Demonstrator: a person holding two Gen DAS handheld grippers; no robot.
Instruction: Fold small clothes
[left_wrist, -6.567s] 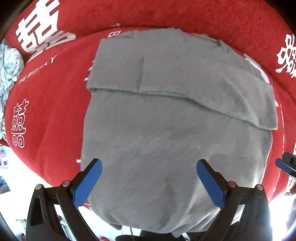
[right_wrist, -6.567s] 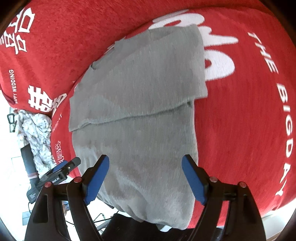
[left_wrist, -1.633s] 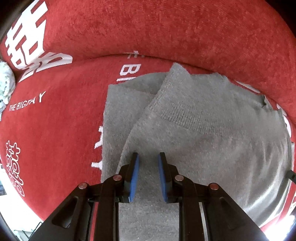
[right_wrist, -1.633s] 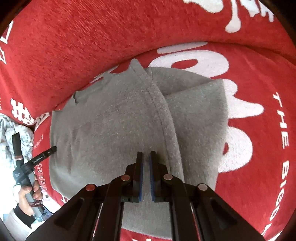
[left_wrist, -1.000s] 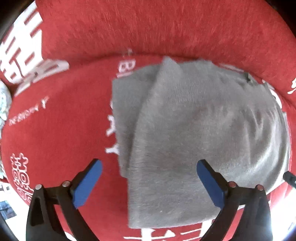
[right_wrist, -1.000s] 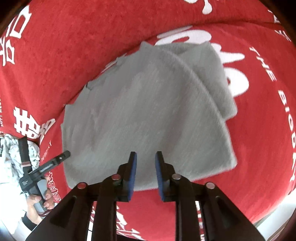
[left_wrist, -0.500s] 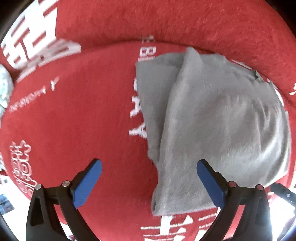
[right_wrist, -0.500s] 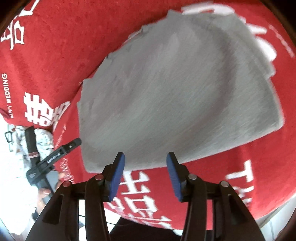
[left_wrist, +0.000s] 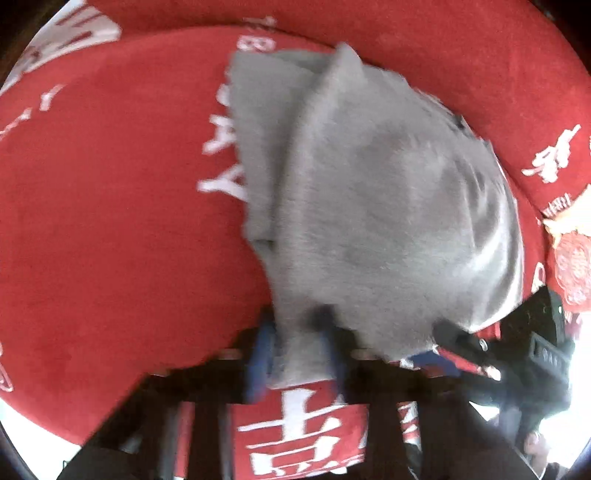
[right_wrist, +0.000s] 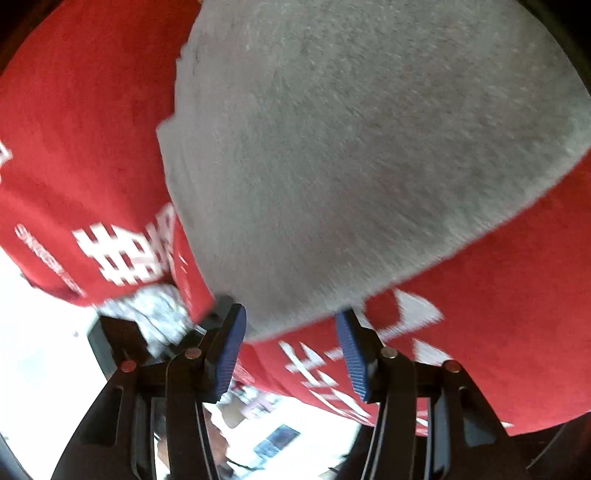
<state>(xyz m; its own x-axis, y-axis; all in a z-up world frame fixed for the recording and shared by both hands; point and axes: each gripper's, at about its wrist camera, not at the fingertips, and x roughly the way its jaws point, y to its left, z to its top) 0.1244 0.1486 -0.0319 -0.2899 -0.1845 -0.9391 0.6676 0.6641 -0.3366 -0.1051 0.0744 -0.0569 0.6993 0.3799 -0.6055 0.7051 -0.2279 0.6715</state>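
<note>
Field notes, fold in hand.

Grey knit garment (left_wrist: 369, 206) lies on the red printed cover (left_wrist: 110, 203), already doubled over itself; a narrower under-layer shows along its left side in the left wrist view. It sits toward my near edge of the cover, its near hem close to both tools.

Left tool (left_wrist: 295, 350): jaws have just been closing, and the near left corner of the garment is between them. The frame is smeared, but the cloth looks pinched and bunched between the blue pads (left_wrist: 258, 354), so I read it as clenched on that corner.

Right tool (right_wrist: 291, 339): jaws have just been narrowing and stand partly apart. The near hem of the garment reaches the gap between the pads (right_wrist: 231, 343), but I see no pad pressing on cloth. Not gripping yet.

Handling, as I judge it:
- Soft, light, fuzzy knit. No stiffness; it will sag and drape from wherever I lift it.
- Nap on the cover likely drags at it, so lift rather than slide.
- Layers may slip apart if I catch only the top one. The pinch must take every layer at the corner.
- Not fragile; a firm bite is safe.

Where to hold: the two near corners, one per tool, close to the hem, so the edge lifts level. The right tool needs the near right corner before any lift.
</note>
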